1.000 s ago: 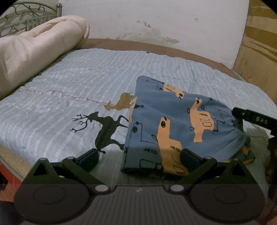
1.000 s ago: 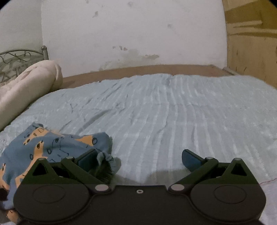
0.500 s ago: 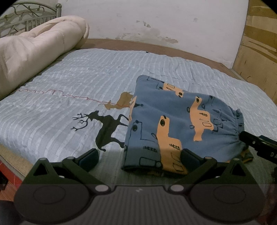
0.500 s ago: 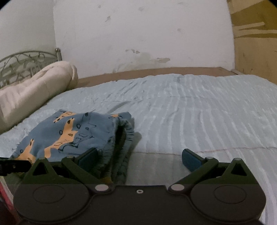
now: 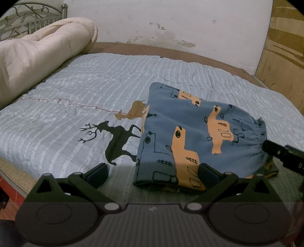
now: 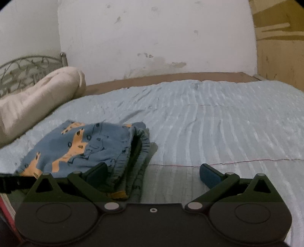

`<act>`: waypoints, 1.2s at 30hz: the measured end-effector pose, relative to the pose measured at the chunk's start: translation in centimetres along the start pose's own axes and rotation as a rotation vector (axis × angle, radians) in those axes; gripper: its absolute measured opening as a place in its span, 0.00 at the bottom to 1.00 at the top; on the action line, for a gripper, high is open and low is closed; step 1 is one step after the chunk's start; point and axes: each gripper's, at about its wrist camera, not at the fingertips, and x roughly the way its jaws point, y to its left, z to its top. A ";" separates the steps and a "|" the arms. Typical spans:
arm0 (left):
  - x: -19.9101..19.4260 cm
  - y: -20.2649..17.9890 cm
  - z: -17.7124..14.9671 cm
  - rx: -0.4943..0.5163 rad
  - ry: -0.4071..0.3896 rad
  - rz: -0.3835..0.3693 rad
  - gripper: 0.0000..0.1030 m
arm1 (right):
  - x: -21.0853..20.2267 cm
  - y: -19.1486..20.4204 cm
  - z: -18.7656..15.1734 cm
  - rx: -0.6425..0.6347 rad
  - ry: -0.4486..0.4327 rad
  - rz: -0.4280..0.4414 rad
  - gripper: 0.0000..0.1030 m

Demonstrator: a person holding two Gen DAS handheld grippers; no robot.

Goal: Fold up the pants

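The blue pants (image 5: pixel 199 133) with orange and black prints lie folded in a compact stack on the bed near its front edge. They also show in the right wrist view (image 6: pixel 85 146), waistband layers facing me. My left gripper (image 5: pixel 153 172) is open and empty, just in front of the stack's near left corner. My right gripper (image 6: pixel 153 172) is open and empty, pulled back from the waistband end; part of it shows at the right edge of the left wrist view (image 5: pixel 285 156).
A light blue striped quilt (image 5: pixel 85 91) with a black deer print (image 5: pixel 115 138) covers the bed. A rolled cream duvet (image 5: pixel 38 55) lies along the left by the metal headboard (image 5: pixel 28 17). A wooden panel (image 5: pixel 285 47) stands at the right.
My right gripper has drawn back and up from the waistband end of the pants. The folded stack lies still and my left gripper has barely moved.
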 end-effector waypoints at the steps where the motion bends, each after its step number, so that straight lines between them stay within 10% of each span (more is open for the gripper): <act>1: 0.0 0.0 0.0 0.000 0.000 0.001 0.99 | -0.2 0.1 0.2 -0.005 -0.010 0.001 0.99; 19: 0.0 -0.1 0.0 0.001 0.000 -0.001 0.99 | 7.5 0.9 4.6 -0.006 0.073 0.012 0.99; 36: 0.0 -0.1 -0.2 0.001 -0.002 0.000 0.99 | 1.1 -0.6 -0.7 -0.017 0.009 0.148 0.99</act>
